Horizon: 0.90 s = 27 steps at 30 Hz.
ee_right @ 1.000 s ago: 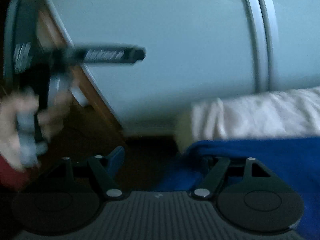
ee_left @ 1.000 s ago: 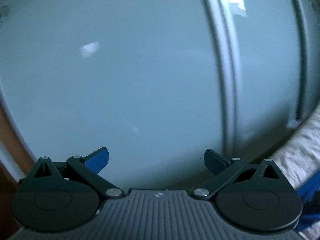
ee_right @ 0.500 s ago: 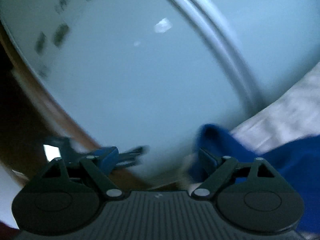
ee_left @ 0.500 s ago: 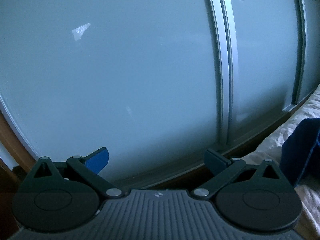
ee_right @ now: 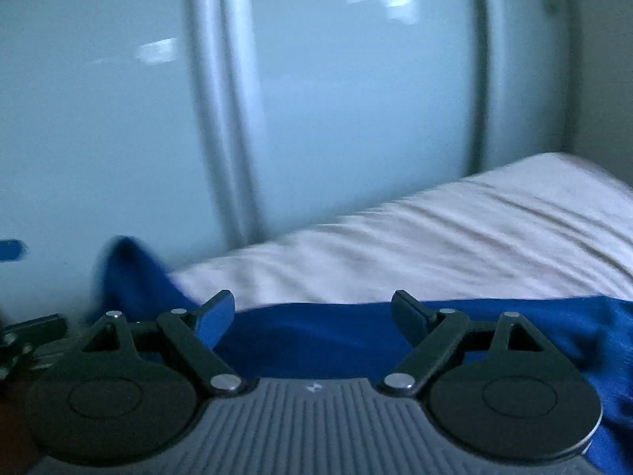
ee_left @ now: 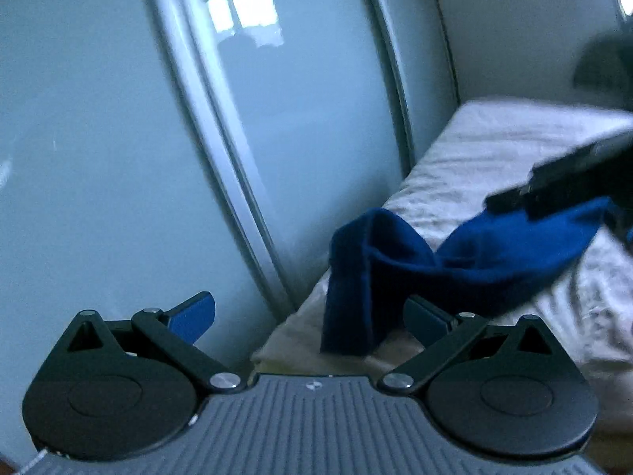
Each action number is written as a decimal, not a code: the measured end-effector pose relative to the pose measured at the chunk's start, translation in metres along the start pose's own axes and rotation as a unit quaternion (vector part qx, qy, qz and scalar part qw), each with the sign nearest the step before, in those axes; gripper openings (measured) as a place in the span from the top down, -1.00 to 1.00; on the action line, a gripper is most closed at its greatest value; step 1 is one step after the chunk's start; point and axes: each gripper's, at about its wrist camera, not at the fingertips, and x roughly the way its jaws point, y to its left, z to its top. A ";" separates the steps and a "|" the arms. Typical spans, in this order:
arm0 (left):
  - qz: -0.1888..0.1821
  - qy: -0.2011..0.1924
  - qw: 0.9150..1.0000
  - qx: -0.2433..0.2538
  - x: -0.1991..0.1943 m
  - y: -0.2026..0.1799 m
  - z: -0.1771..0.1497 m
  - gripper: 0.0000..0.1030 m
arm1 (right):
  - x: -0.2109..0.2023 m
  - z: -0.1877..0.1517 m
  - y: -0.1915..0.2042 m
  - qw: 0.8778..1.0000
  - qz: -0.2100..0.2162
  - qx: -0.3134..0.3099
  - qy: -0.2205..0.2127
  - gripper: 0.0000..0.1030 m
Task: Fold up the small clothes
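A dark blue garment [ee_left: 455,265] lies bunched on a bed with a pale wrinkled sheet [ee_left: 494,150], one end hanging over the bed's near corner. My left gripper [ee_left: 308,316] is open and empty, close to that hanging end. In the right wrist view the blue garment [ee_right: 316,336] spreads just beyond my right gripper [ee_right: 312,316], which is open with nothing between its fingers. The right gripper's body shows as a dark blurred bar in the left wrist view [ee_left: 573,174], above the garment.
Pale blue sliding wardrobe doors with grey frames [ee_left: 221,158] stand right beside the bed's left edge. A white wall [ee_left: 514,39] is behind the bed. A dark blurred shape [ee_left: 601,67] sits at the far right.
Both cameras have swung from the wardrobe doors toward the bed. The blue garment and the sheet have come into fuller view. Both grippers stay open.
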 end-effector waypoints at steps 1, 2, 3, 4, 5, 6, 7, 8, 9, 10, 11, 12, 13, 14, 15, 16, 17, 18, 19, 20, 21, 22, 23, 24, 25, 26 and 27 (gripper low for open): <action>0.015 -0.006 1.000 0.015 0.006 -0.007 0.000 -1.00 | 0.002 -0.004 -0.015 1.000 -0.026 0.001 -0.004 -0.69; 0.029 -0.010 0.999 0.022 0.017 -0.010 -0.003 -0.99 | 0.004 -0.006 -0.019 0.999 -0.051 0.001 -0.004 -0.69; 0.042 -0.006 0.999 0.024 0.026 -0.011 -0.004 -0.97 | 0.002 -0.011 -0.028 0.998 -0.060 0.002 0.002 -0.69; 0.051 0.010 0.998 0.026 0.036 -0.010 -0.007 -0.76 | 0.003 -0.014 -0.033 0.998 -0.061 0.008 0.014 -0.69; 0.041 0.033 0.998 0.020 0.045 -0.007 -0.008 -0.34 | 0.006 -0.016 -0.036 0.998 -0.057 0.015 0.024 -0.69; 0.009 0.052 0.999 0.002 0.051 0.000 -0.009 0.05 | 0.012 -0.016 -0.037 0.998 -0.054 0.016 0.028 -0.69; -0.033 0.069 0.997 -0.026 0.053 0.010 -0.008 0.20 | 0.016 -0.018 -0.036 0.998 -0.049 0.015 0.035 -0.69; -0.075 0.081 0.992 -0.058 0.055 0.020 -0.010 0.35 | 0.014 -0.018 -0.032 0.998 -0.043 0.013 0.043 -0.69; -0.098 0.084 0.988 -0.080 0.053 0.028 -0.012 0.37 | 0.015 -0.022 -0.032 0.998 -0.033 0.016 0.052 -0.69; -0.106 0.086 0.987 -0.090 0.050 0.035 -0.013 0.48 | 0.013 -0.025 -0.028 0.998 -0.022 0.021 0.060 -0.69; -0.107 0.087 0.986 -0.089 0.045 0.040 -0.014 0.55 | 0.018 -0.028 -0.028 0.997 -0.011 0.027 0.068 -0.69; -0.105 0.084 0.987 -0.088 0.039 0.045 -0.015 0.61 | 0.023 -0.030 -0.023 0.997 0.001 0.027 0.075 -0.70; -0.101 0.083 0.987 -0.090 0.037 0.048 -0.013 0.79 | 0.022 -0.031 -0.014 0.997 0.007 0.020 0.078 -0.73; -0.096 0.083 0.987 -0.097 0.032 0.054 -0.012 0.92 | 0.024 -0.033 -0.004 0.997 0.010 0.007 0.079 -0.81; -0.091 0.081 0.987 -0.104 0.032 0.059 -0.011 0.92 | 0.025 -0.034 0.011 0.996 0.019 -0.015 0.081 -0.86; -0.085 0.081 0.986 -0.117 0.027 0.066 -0.010 0.92 | 0.025 -0.035 0.022 0.996 0.032 -0.033 0.083 -0.86; -0.076 0.080 0.985 -0.131 0.021 0.073 -0.009 0.93 | 0.022 -0.037 0.038 0.994 0.051 -0.052 0.081 -0.87; -0.069 0.075 0.984 -0.145 0.016 0.081 -0.007 0.93 | 0.020 -0.038 0.052 0.991 0.083 -0.068 0.081 -0.87; -0.063 0.068 0.982 -0.162 0.008 0.092 -0.007 0.93 | 0.016 -0.039 0.063 0.984 0.135 -0.082 0.087 -0.87; -0.058 0.065 0.979 -0.184 0.001 0.103 -0.006 0.92 | 0.012 -0.040 0.071 0.970 0.203 -0.092 0.095 -0.85; -0.061 0.065 0.975 -0.206 -0.002 0.113 -0.002 0.85 | 0.004 -0.041 0.080 0.954 0.265 -0.102 0.095 -0.88; -0.071 0.073 0.967 -0.234 -0.004 0.124 -0.004 0.79 | -0.004 -0.042 0.085 0.950 0.280 -0.117 0.081 -0.88; -0.072 0.084 0.961 -0.252 -0.003 0.133 -0.006 0.55 | -0.013 -0.042 0.090 0.951 0.272 -0.136 0.061 -0.88; -0.057 0.091 0.960 -0.259 0.000 0.137 -0.008 0.52 | -0.018 -0.043 0.092 0.954 0.253 -0.152 0.051 -0.88; -0.030 0.099 0.962 -0.255 0.000 0.140 -0.011 0.53 | -0.021 -0.042 0.091 0.957 0.237 -0.158 0.049 -0.88; 0.005 0.107 0.964 -0.242 0.001 0.141 -0.014 0.50 | -0.023 -0.041 0.086 0.960 0.226 -0.155 0.048 -0.88; 0.036 0.111 0.966 -0.229 0.003 0.139 -0.016 0.36 | -0.025 -0.041 0.082 0.963 0.216 -0.153 0.045 -0.88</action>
